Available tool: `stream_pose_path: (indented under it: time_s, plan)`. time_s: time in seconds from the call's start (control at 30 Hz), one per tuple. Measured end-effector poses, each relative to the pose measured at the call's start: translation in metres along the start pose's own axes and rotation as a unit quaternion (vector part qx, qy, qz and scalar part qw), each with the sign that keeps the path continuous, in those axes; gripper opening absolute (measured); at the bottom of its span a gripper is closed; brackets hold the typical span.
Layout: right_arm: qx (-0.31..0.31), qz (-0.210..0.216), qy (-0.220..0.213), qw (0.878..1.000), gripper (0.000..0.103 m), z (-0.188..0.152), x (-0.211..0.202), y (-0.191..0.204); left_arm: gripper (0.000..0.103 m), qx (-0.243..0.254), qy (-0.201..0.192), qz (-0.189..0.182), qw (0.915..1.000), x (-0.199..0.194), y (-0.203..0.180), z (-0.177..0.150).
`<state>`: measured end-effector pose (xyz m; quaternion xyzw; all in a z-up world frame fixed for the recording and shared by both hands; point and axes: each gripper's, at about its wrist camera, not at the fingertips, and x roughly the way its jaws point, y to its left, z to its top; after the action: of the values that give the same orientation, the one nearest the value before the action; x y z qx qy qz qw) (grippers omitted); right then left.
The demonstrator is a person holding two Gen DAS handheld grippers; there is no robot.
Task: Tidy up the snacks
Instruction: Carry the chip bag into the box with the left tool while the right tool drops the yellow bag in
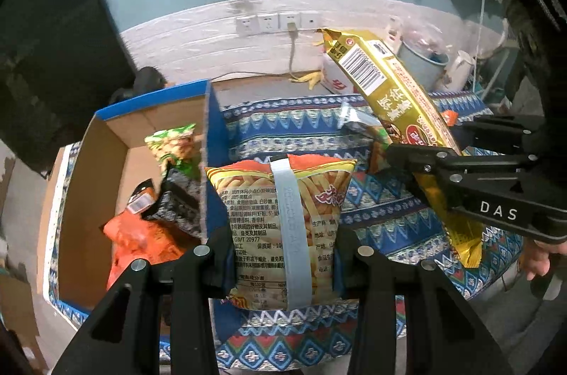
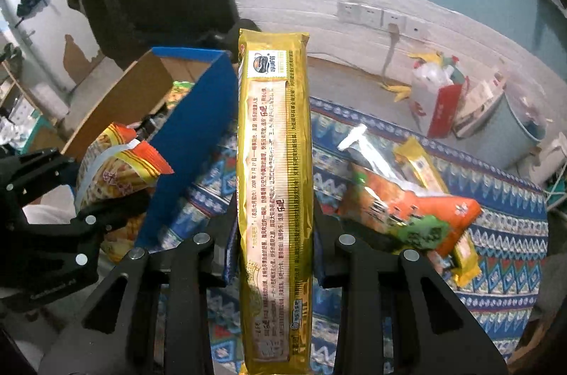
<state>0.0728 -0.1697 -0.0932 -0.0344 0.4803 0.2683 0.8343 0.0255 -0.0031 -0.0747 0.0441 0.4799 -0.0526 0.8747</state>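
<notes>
My left gripper (image 1: 283, 254) is shut on a puffy orange-and-yellow chip bag (image 1: 283, 219), held upright over the blue wall of the cardboard box (image 1: 212, 162). That same bag (image 2: 117, 176) and the left gripper (image 2: 92, 208) appear at the left of the right wrist view. My right gripper (image 2: 274, 233) is shut on a long gold cracker pack (image 2: 274, 162) that stands on end between its fingers. In the left wrist view the gold pack (image 1: 400, 116) slants up to the left from the right gripper (image 1: 436, 169). Several snack bags (image 1: 152, 197) lie inside the box.
A patterned blue cloth (image 2: 496, 251) covers the table. On it to the right lie an orange bag (image 2: 425, 215), a silver pack (image 2: 368, 151) and a gold bar (image 2: 425, 169). A pale bucket (image 2: 514, 123) and a red-and-white bag (image 2: 436, 98) stand behind, with wall sockets (image 1: 276, 22).
</notes>
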Motion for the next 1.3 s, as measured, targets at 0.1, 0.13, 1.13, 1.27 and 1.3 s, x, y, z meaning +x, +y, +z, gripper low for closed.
stream_pose_path:
  time_s: [0.1,0.13,1.13,1.27,1.3]
  plan:
    - [-0.006,0.006,0.0,1.0,0.031,0.006,0.005,0.01,0.041,-0.013,-0.003,0.004,0.9999,-0.001,0.014,-0.002]
    - [-0.009,0.008,0.001,1.0,0.031,0.009,0.007,0.015,0.041,-0.018,-0.004,0.006,0.9998,-0.002,0.019,-0.002]
    - [-0.049,0.068,0.026,0.996,0.031,0.069,0.08,0.122,0.041,-0.174,0.006,0.067,0.9824,0.008,0.184,-0.029]
    - [-0.05,0.077,0.029,0.995,0.031,0.076,0.084,0.135,0.041,-0.191,0.014,0.077,0.9785,0.014,0.197,-0.033]
    - [-0.053,0.078,0.028,0.995,0.031,0.078,0.084,0.138,0.042,-0.192,0.017,0.08,0.978,0.016,0.198,-0.033]
